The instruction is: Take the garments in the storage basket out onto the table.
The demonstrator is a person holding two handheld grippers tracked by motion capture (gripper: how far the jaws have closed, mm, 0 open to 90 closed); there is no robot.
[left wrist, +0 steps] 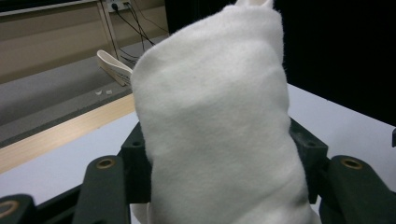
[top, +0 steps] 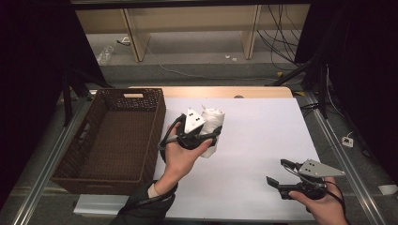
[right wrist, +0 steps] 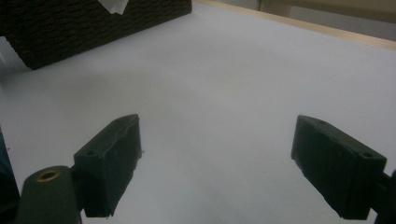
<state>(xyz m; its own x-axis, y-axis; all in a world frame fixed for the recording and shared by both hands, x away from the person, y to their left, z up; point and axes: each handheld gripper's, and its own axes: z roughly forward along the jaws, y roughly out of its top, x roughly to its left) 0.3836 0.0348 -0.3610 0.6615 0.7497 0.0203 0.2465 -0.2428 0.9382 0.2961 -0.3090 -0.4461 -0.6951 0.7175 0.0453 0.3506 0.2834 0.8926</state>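
Starting at the left of the table, the brown wicker basket point(top: 110, 136) is sitting with nothing in it that I can make out, so the putting-away is not yet done. Just to its right, my left gripper point(top: 206, 133) is clamping the rolled white towel point(top: 211, 126), its jaws pressing into both sides of the roll point(left wrist: 215, 126), which is standing roughly upright just beside the basket's near wall. I am judging that the grasp is made and the carry over the rim and the release are what is left. Farther right, my right gripper point(top: 278, 173) is hovering low over the bare white tabletop point(right wrist: 224, 84), its jaws spread wide with nothing between them, well apart from the towel.
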